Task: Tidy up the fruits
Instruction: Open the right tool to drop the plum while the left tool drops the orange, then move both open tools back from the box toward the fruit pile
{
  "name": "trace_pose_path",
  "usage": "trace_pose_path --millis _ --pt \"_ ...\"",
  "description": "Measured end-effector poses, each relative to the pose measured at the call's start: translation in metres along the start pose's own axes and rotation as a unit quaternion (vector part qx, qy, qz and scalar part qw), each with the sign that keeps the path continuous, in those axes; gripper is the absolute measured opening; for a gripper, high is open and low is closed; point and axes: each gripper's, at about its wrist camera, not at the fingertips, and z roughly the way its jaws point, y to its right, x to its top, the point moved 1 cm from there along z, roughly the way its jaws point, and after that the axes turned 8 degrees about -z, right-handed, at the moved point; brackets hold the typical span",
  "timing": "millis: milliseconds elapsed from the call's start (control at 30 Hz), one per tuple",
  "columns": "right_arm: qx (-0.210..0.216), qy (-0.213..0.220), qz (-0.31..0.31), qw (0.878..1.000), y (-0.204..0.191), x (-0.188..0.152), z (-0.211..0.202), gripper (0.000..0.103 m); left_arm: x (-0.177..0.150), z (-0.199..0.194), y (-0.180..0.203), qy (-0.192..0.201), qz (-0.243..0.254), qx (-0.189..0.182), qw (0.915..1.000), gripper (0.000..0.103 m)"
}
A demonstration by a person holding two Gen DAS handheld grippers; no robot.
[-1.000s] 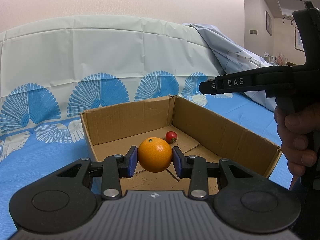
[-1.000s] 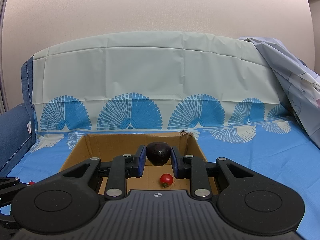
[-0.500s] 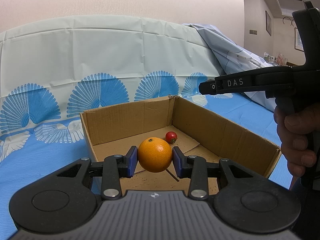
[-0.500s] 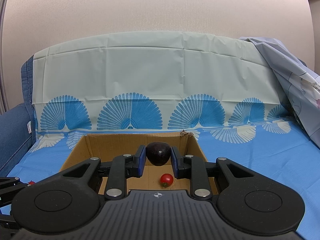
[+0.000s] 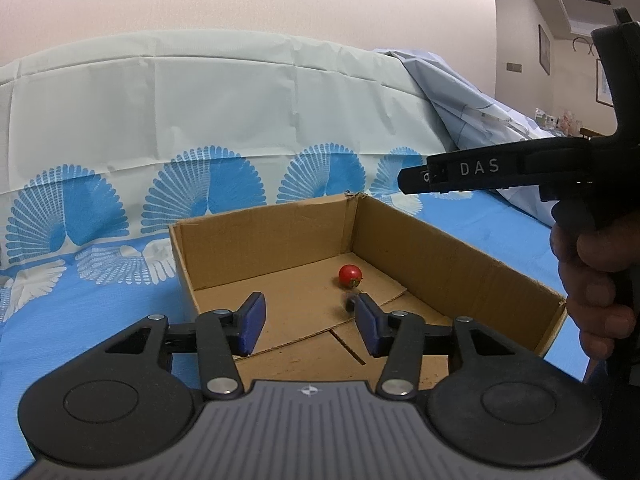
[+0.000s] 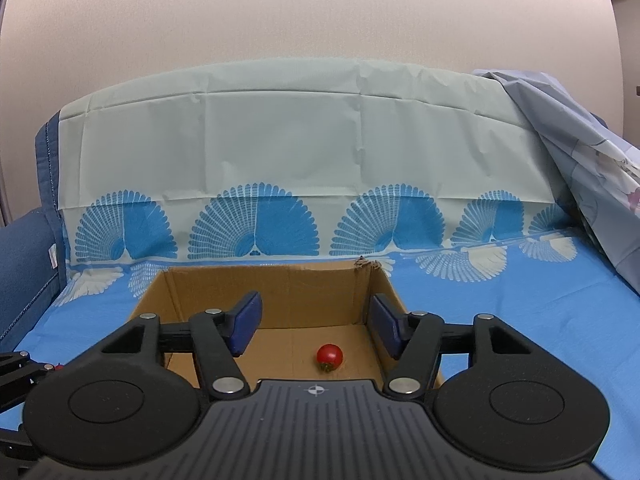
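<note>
Across the lower half of the left wrist view, the left gripper (image 5: 310, 324) stands over the open brown cardboard box (image 5: 460, 256), its jaws opening, with nothing pressed between the blue pads (image 5: 251, 323); only the bare box floor shows in the gap. Just past the tip of the pad on the picture's right sits a small dark blurred smear (image 5: 350, 303) on the floor, too smeared to tell what it is. Behind it, toward the box's far corner, a small red cherry tomato (image 5: 350, 274) lies on the floor, apart from the walls. At the right edge of that frame a hand (image 5: 592, 292) grips a black handle, cut off by the frame edge, and a black bar lettered "DAS" (image 5: 480, 170) reaches from it over the box's right wall. In the lower middle of the right wrist view, the right gripper (image 6: 316, 328) also has its jaws opening, with no fruit between them; the red cherry tomato (image 6: 329, 356) lies on the box floor beyond and below the gap. The near part of the cardboard box (image 6: 280, 280) is hidden behind the gripper's black body, so whatever lies there cannot be seen. Under the box spreads a blue cloth with fan prints (image 6: 500, 320), and at the lower left edge a piece of black linkage (image 6: 16, 376) is cut off.
</note>
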Motion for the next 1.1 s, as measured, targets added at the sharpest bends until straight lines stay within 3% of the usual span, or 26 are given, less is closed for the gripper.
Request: trace_pose_path --millis 100,267,367,433,533,733,833,933,1100 --pt "-0.001 0.004 0.006 1.000 0.000 0.000 -0.002 0.063 -0.003 -0.006 0.002 0.019 0.011 0.010 0.9997 0.054" --pt "-0.003 0.015 0.018 1.000 -0.004 0.002 -0.010 0.063 -0.006 -0.021 -0.005 0.027 0.018 0.015 0.9994 0.020" --pt "0.001 0.024 0.026 0.999 -0.008 0.004 -0.016 0.063 0.002 -0.036 -0.020 0.021 -0.003 0.009 0.9997 0.019" --pt "0.007 0.031 0.031 0.999 -0.013 0.005 -0.021 0.055 0.013 -0.048 -0.035 0.023 -0.016 0.014 0.9995 0.019" --pt "0.023 0.039 0.033 0.998 -0.022 0.006 -0.027 0.045 0.032 -0.069 -0.056 0.030 -0.001 0.034 0.9990 0.019" --pt "0.058 0.054 0.011 0.997 -0.049 0.009 -0.037 0.043 0.043 -0.101 -0.111 0.034 0.000 0.093 0.9951 0.019" --pt "0.076 0.054 -0.011 0.996 -0.067 0.009 -0.037 0.043 0.037 -0.105 -0.143 0.013 -0.058 0.129 0.9899 0.019" --pt "0.102 0.051 -0.037 0.993 -0.088 0.008 -0.036 0.035 0.037 -0.122 -0.170 0.038 -0.116 0.132 0.9836 0.019" --pt "0.174 0.049 -0.086 0.980 -0.132 0.001 -0.037 0.026 0.015 -0.121 -0.206 0.006 -0.169 0.140 0.9757 0.020"
